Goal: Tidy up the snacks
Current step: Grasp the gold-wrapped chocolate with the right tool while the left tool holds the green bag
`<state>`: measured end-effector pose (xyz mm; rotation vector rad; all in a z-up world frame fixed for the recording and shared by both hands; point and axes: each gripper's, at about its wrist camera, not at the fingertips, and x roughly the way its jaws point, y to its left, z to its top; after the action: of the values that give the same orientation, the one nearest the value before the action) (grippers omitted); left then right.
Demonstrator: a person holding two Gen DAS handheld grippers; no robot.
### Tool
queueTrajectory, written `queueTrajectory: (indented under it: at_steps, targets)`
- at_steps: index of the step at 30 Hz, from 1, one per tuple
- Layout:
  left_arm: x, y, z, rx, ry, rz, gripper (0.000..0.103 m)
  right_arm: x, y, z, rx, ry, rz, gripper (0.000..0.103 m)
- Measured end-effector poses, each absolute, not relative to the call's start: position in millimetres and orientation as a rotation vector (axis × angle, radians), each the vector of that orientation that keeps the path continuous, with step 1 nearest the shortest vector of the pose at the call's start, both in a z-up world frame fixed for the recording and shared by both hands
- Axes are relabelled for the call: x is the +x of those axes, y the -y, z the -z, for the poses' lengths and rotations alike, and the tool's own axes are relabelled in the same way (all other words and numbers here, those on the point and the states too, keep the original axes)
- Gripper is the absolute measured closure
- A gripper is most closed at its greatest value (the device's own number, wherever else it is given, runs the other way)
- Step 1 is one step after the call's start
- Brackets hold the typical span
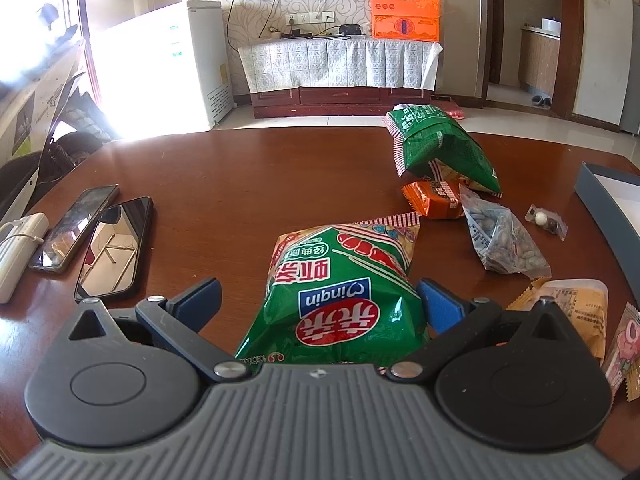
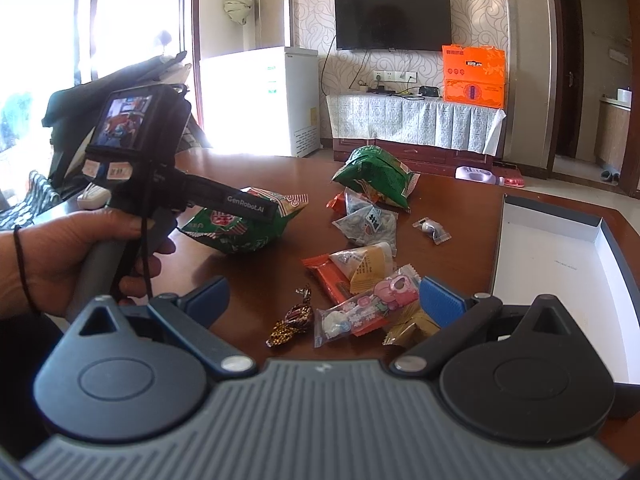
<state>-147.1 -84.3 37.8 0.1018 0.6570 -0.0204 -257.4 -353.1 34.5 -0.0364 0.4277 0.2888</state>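
Now, furthest to the left of the left claw [image 1: 320, 300], two phones [image 1: 96, 236] lie side by side on the brown table [image 1: 240, 168], well apart from the snacks and seemingly kept out of the sorting. Between the left claw's spread blue fingers [image 1: 202, 294] sits a green snack bag [image 1: 340, 300]; the right finger touches its crinkled side, the left one stands clear, so the bag is framed for a pinch but not yet squeezed. Ahead and to the right, a second green bag [image 1: 440, 148] leans over an orange packet [image 1: 436, 198] and a clear pouch of seeds [image 1: 504, 244]. To the far right lies an open dark box [image 2: 560, 240] with an empty white inside, likely the place meant for the snacks. The right claw [image 2: 324, 304] hovers with its fingers apart over small sweets, including a pink candy packet [image 2: 372, 308], holding nothing. To its left, a hand [image 2: 72, 256] holds the left claw's handle
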Motion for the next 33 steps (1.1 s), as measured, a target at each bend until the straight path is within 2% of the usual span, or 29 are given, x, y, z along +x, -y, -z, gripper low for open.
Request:
queueTrajectory:
  at_steps: [21, 24, 26, 30, 32, 33]
  targets:
    - [-150, 79, -44, 0.053, -0.643, 0.079, 0.0, -278, 319, -29, -0.173, -0.412, -0.247, 0.0]
    - [-150, 71, -42, 0.033, -0.646, 0.099, 0.0, -278, 318, -28, -0.163, -0.431, -0.263, 0.013]
    - [-148, 69, -40, 0.031, -0.653, 0.121, 0.0, -276, 316, -26, -0.17, -0.454, -0.262, 0.035]
    - [-146, 70, -36, 0.071, -0.66, 0.156, 0.0, -267, 313, -18, -0.16, -0.51, -0.305, 0.037]
    - [-144, 71, -34, 0.097, -0.66, 0.168, 0.0, -260, 311, -14, -0.145, -0.542, -0.334, 0.05]
    - [-143, 71, -32, 0.108, -0.664, 0.175, 0.0, -257, 308, -12, -0.142, -0.556, -0.338, 0.053]
